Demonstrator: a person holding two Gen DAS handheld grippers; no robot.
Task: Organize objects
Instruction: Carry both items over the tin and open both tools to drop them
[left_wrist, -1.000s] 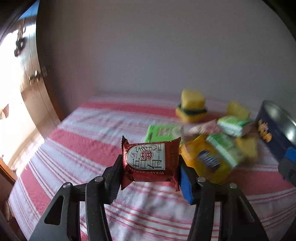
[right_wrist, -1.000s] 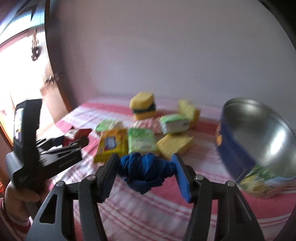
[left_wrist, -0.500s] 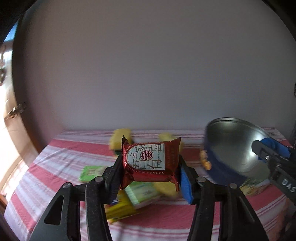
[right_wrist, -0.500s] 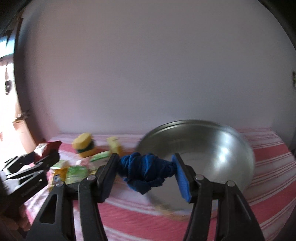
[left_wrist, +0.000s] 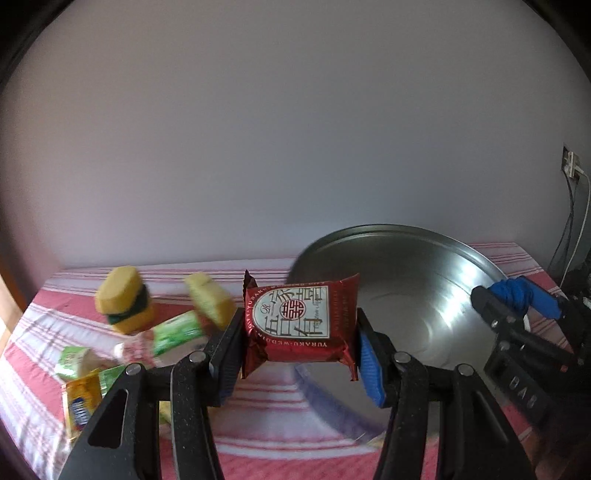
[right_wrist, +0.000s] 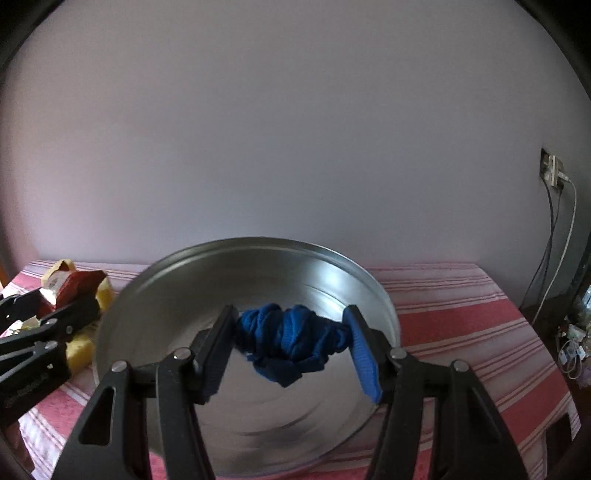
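Grippers both loaded at the metal tin (right_wrist: 207, 273) on the striped tabletop (right_wrist: 461, 314).
Your left gripper (left_wrist: 300, 345) has its fingers clamped on a red snack packet (left_wrist: 299, 317); your right gripper (right_wrist: 291, 345) pinches a bunched blue cloth (right_wrist: 288, 341) in front of the tin's open mouth. Only your left view shows the sponges (left_wrist: 123, 301) and green packets (left_wrist: 177, 330) heaped at far left; only your right view shows the bare tabletop right of the tin.

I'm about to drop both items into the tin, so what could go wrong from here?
The red snack packet in the left gripper sits near the metal tin's rim, so it may land outside. The bunched blue cloth in the right gripper may snag on a pad when released.
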